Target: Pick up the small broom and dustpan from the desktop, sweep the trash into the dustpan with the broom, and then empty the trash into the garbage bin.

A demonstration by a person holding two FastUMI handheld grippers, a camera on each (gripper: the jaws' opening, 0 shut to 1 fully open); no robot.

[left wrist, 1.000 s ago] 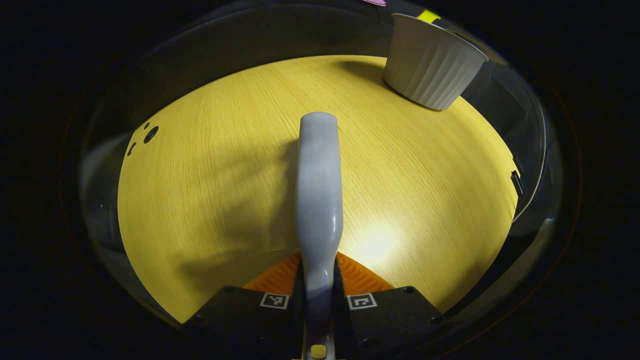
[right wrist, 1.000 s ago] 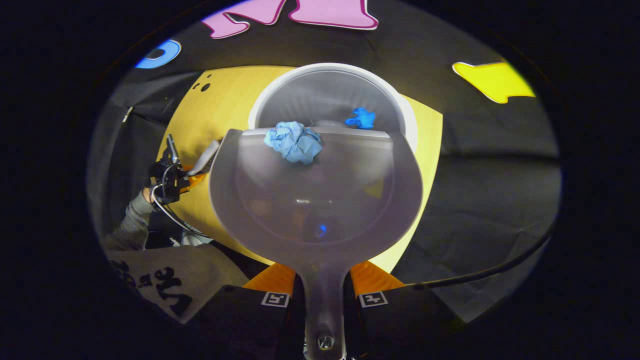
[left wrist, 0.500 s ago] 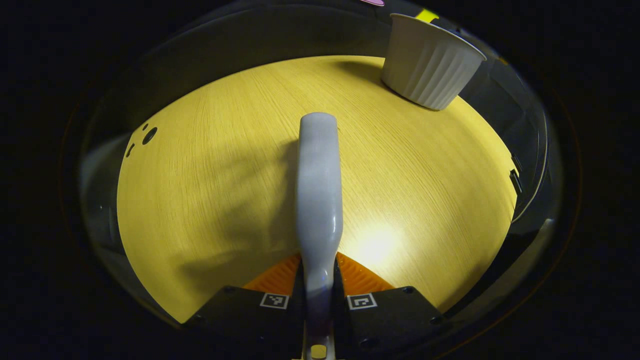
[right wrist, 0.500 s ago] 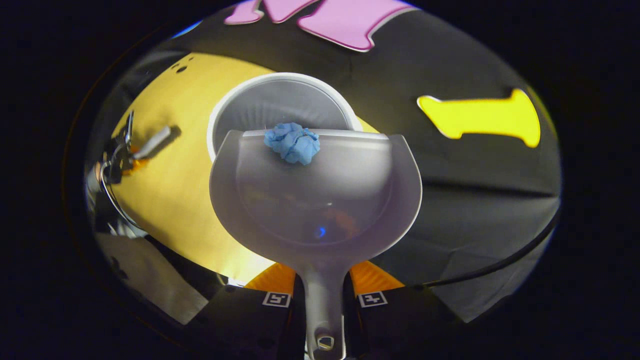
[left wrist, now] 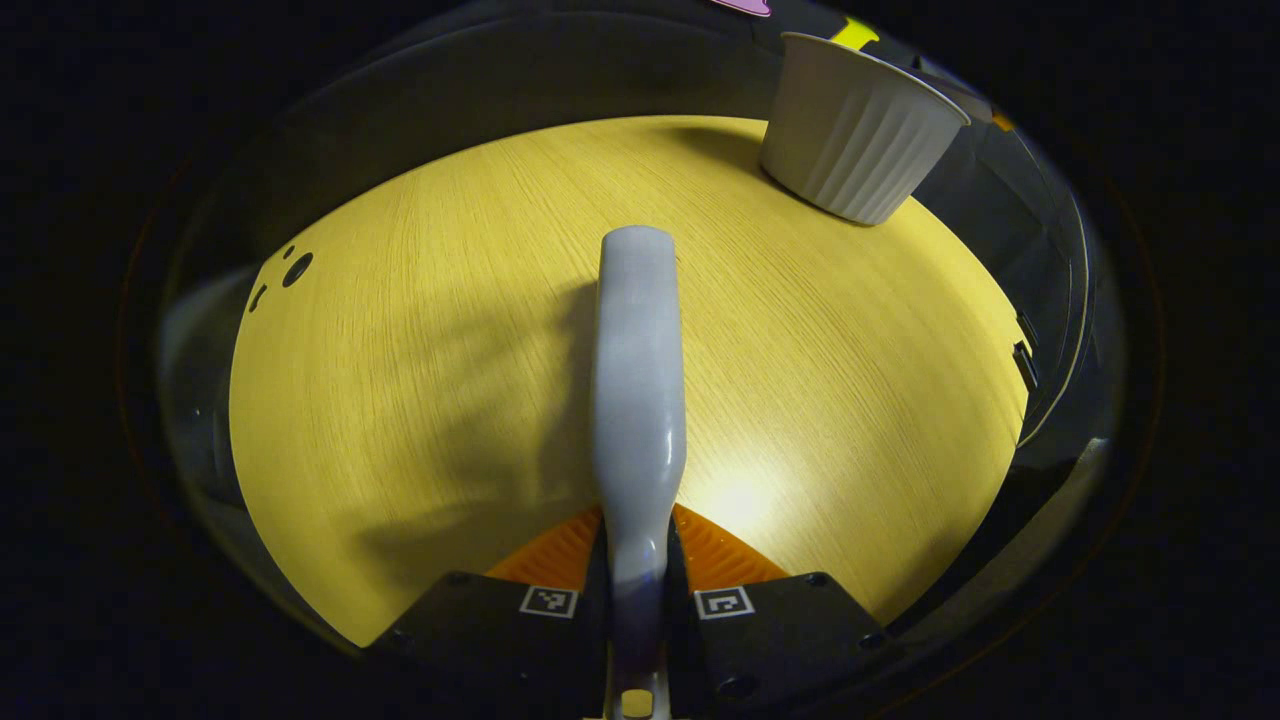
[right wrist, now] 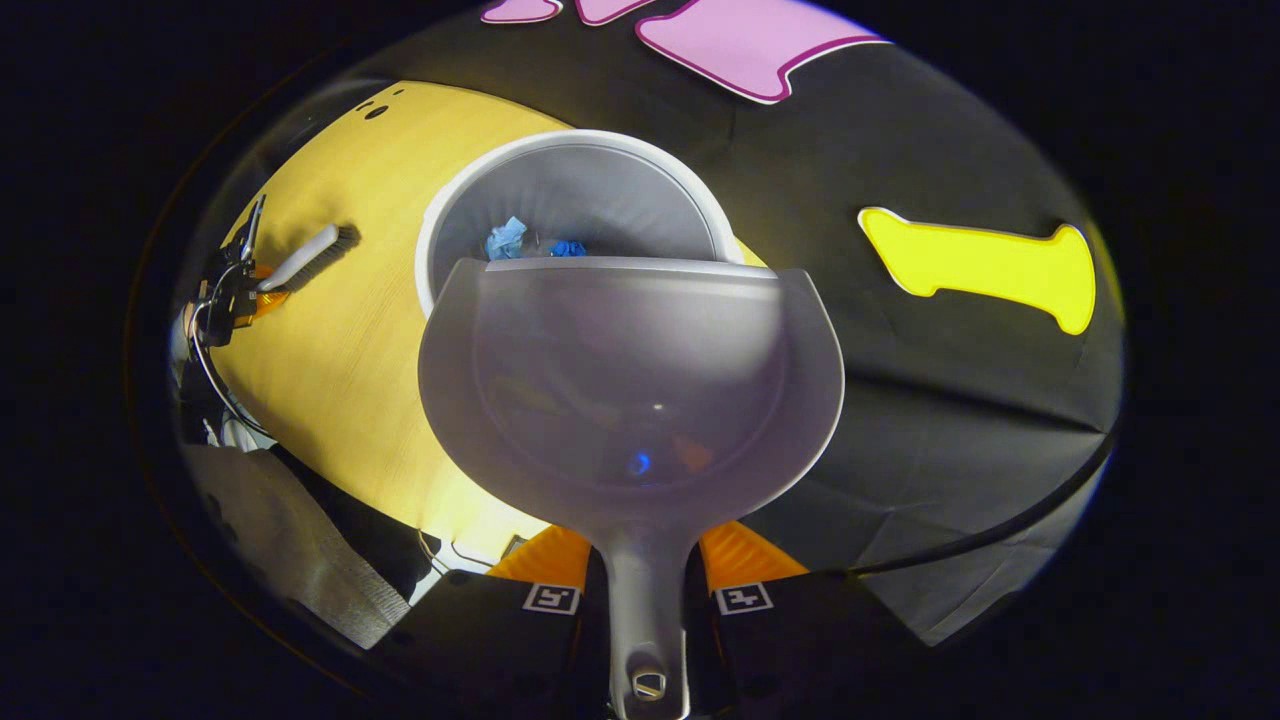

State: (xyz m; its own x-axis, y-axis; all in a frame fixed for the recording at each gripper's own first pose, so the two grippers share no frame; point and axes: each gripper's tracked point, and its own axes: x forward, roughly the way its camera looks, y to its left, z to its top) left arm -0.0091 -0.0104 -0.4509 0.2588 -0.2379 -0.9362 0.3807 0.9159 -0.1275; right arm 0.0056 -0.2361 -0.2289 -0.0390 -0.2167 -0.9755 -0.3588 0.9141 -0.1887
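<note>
In the right gripper view my right gripper is shut on the handle of the grey dustpan, which tilts with its front lip over the white garbage bin. Blue paper scraps lie inside the bin, and the pan looks bare. In the left gripper view my left gripper is shut on the grey broom, which reaches forward over the yellow wooden table. The white ribbed bin stands at the table's far right. The right gripper view catches the left gripper far left, broom bristles on the table.
Small dark holes mark the table's far left part. A black cable runs across the black cloth at the right. A sleeve shows at the lower left of the right gripper view.
The crumpled blue paper slid off the dustpan's lip and dropped into the bin. The right gripper's view swung so the bin sits closer under the pan. The left gripper barely moved.
</note>
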